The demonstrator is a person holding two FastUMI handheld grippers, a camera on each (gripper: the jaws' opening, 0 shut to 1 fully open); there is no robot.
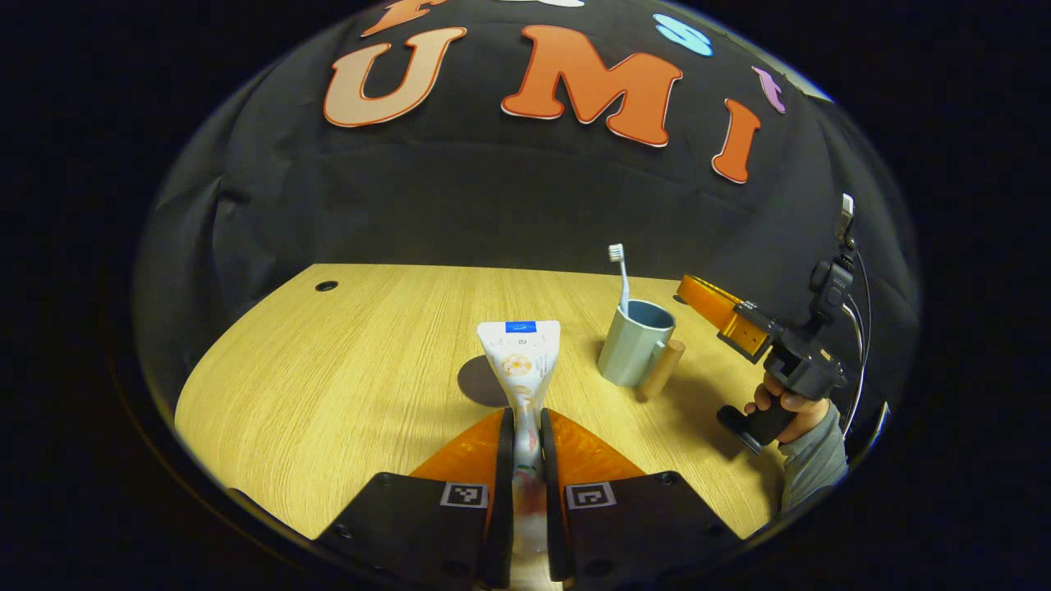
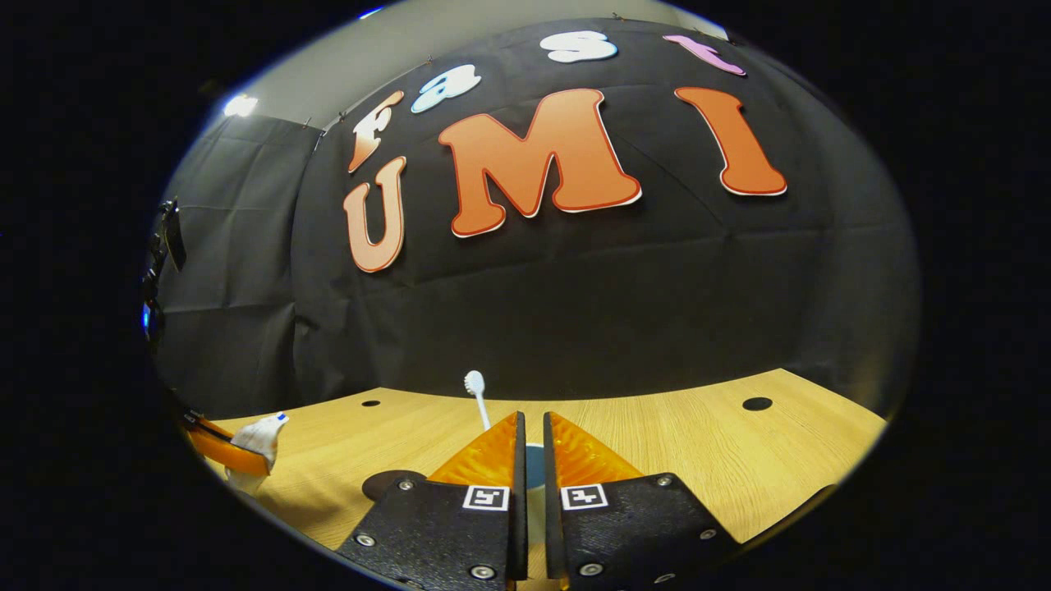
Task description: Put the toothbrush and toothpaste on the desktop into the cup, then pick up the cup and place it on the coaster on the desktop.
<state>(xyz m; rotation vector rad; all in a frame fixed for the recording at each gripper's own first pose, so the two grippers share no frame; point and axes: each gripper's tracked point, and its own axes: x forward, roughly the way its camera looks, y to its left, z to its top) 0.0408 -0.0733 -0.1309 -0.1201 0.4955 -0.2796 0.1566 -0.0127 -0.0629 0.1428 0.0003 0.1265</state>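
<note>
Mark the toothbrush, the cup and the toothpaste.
toothbrush (image 1: 617, 253): left gripper view, on the bristle head.
cup (image 1: 631, 355): left gripper view, on the outer wall.
toothpaste (image 1: 520, 355): left gripper view, on the wide end of the tube.

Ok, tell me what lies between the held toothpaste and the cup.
Only bare desktop, in the left gripper view: the toothpaste, clamped by the left gripper, sits apart from the cup.
</note>
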